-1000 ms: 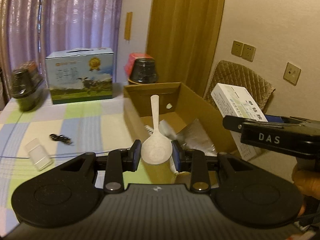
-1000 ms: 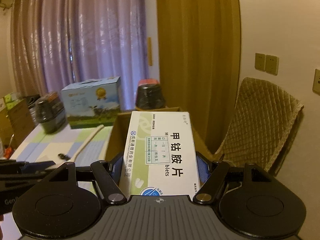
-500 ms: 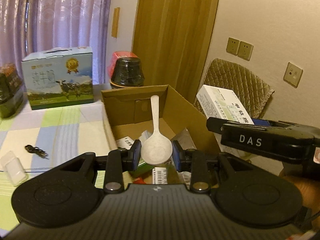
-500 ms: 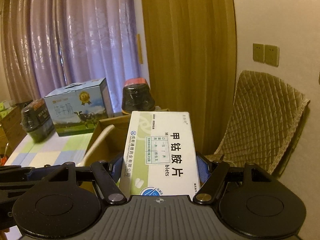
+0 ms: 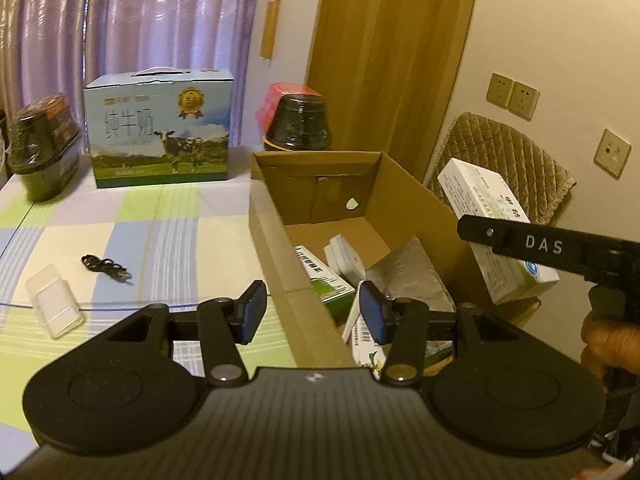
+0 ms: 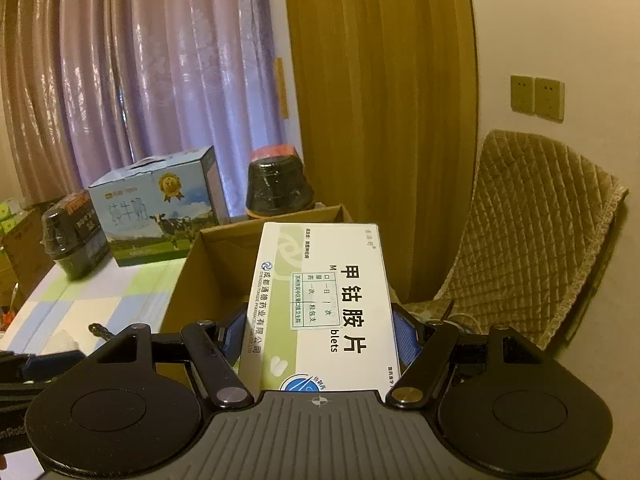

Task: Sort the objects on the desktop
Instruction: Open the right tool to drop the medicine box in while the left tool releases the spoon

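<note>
So the thing in play right now is the white and green cardboard medicine box [image 6: 320, 308] with the big black Chinese print. The right gripper [image 6: 320, 338] is clamped on it across its narrow sides, blue pads squeezing both long edges, which makes sense since that's the only span the jaws can really bite. It's held up in the air just off the right wall of the open brown cardboard box [image 5: 404, 200], at about 3 o'clock from it in the left wrist view, so my guess is it's lined up to go in next.

The left gripper [image 5: 312, 312] hangs over the near left wall of that carton with its jaws apart and nothing between them. Looks to me like its job there is done and it's free for the next pickup.

Inside the carton there's already a green and white packet [image 5: 320, 276], a small white box [image 5: 344, 256] and a crinkly silver foil pouch [image 5: 408, 276] piled at the near end, so the sorting is well along.

Still out on the pastel checked tablecloth [image 5: 132, 240]: a coiled black cable [image 5: 105, 267] at roughly 9 o'clock from the carton, and a clear plastic case [image 5: 54, 306] further out toward 8 o'clock. Those are probably next for the free hand
</note>
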`<action>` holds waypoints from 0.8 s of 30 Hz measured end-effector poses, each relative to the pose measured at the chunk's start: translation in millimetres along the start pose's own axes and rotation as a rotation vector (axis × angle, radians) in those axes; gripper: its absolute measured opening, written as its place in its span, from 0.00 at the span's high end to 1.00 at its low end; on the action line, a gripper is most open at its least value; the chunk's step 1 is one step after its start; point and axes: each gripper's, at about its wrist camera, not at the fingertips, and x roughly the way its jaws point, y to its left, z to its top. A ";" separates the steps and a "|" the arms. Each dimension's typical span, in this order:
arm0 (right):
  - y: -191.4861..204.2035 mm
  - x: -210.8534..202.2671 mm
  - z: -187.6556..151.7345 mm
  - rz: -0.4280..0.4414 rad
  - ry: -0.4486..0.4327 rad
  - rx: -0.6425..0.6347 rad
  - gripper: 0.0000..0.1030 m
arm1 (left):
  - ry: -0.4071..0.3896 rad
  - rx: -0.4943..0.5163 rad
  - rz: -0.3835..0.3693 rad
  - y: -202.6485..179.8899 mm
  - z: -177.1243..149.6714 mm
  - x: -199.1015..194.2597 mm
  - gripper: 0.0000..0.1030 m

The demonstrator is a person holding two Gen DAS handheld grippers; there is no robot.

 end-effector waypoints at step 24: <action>13.0 -26.9 -16.6 0.044 0.018 0.093 0.17 | -0.012 -0.082 0.047 36.1 -23.4 -45.0 0.35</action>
